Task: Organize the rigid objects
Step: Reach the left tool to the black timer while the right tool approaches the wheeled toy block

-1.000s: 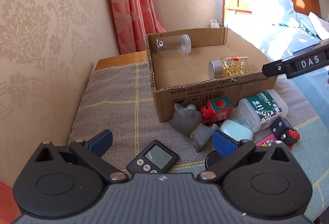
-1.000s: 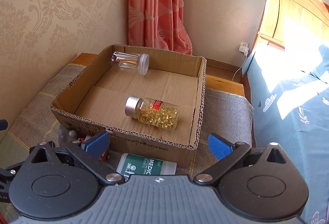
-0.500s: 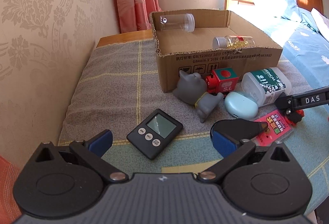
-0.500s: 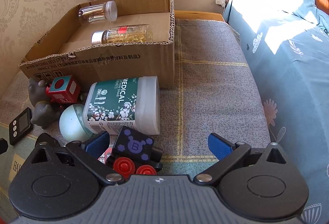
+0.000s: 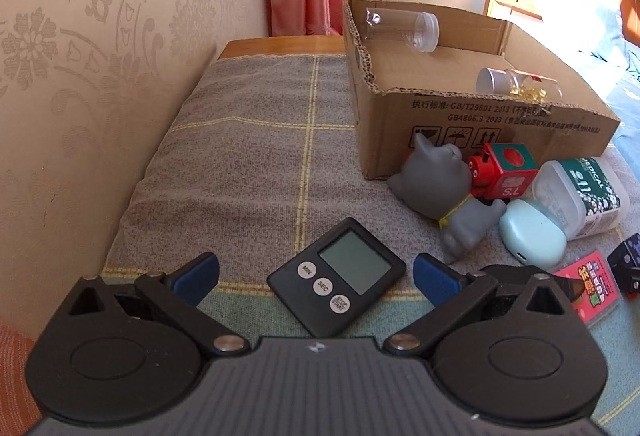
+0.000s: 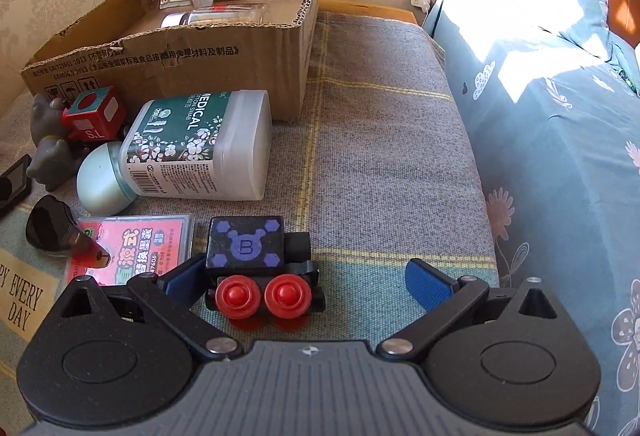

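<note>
My left gripper (image 5: 316, 274) is open low over the cloth, its blue fingers either side of a black digital timer (image 5: 337, 282). My right gripper (image 6: 306, 280) is open too, with a black toy train with red wheels (image 6: 260, 268) sitting between its fingers, close to the left one. A cardboard box (image 5: 472, 139) holds an empty clear bottle (image 5: 402, 27) and a bottle of yellow capsules (image 5: 518, 85). In front of the box lie a grey toy animal (image 5: 444, 183), a red toy train (image 5: 502, 169), a cotton swab tub (image 6: 200, 147), a pale green case (image 5: 534, 236) and a pink card pack (image 6: 132, 248).
Everything rests on a grey checked cloth (image 5: 256, 171) over a low table beside a patterned wall (image 5: 80, 55). A black rounded object (image 6: 50, 226) lies left of the pink pack. A bed with a blue floral cover (image 6: 560, 115) runs along the right. Bare cloth stretches right of the box.
Both grippers have dropped and drawn back from the box. The left one now brackets the timer; the right one has closed in on the black toy train. Both stay open.
</note>
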`<state>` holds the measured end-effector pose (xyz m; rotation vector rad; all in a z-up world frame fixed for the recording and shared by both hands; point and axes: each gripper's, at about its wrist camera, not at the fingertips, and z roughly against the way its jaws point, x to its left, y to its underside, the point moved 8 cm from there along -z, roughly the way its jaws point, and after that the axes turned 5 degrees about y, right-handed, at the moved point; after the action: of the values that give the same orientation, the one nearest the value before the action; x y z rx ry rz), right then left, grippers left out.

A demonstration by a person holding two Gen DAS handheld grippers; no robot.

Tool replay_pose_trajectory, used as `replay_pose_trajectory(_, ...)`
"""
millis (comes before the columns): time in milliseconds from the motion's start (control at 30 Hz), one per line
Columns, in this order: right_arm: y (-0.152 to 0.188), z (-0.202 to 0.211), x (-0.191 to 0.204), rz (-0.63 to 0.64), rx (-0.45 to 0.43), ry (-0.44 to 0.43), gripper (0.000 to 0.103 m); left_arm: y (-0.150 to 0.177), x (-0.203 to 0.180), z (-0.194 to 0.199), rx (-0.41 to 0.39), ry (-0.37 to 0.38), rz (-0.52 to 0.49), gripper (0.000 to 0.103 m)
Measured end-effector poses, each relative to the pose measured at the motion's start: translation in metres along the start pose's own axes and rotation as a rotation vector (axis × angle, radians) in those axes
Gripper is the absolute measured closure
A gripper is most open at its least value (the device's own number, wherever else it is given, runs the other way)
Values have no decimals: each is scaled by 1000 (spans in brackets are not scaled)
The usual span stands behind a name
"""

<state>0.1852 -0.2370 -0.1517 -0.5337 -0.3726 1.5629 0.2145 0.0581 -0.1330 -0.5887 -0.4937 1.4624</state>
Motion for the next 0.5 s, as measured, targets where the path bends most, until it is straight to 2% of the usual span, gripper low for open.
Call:
replay_pose_trajectory(233,1,2,-1,9,-37,-8,0,-6,9,-26,11,-10,51,1)
replay_pose_trajectory(367,3,3,-2,10,-47,-10,0,1,17,-23,13,2,91,1)
replay_pose_trajectory(500,4,4,-1,10,-54,-9,0,14,27,-16,42,-31,94,1)
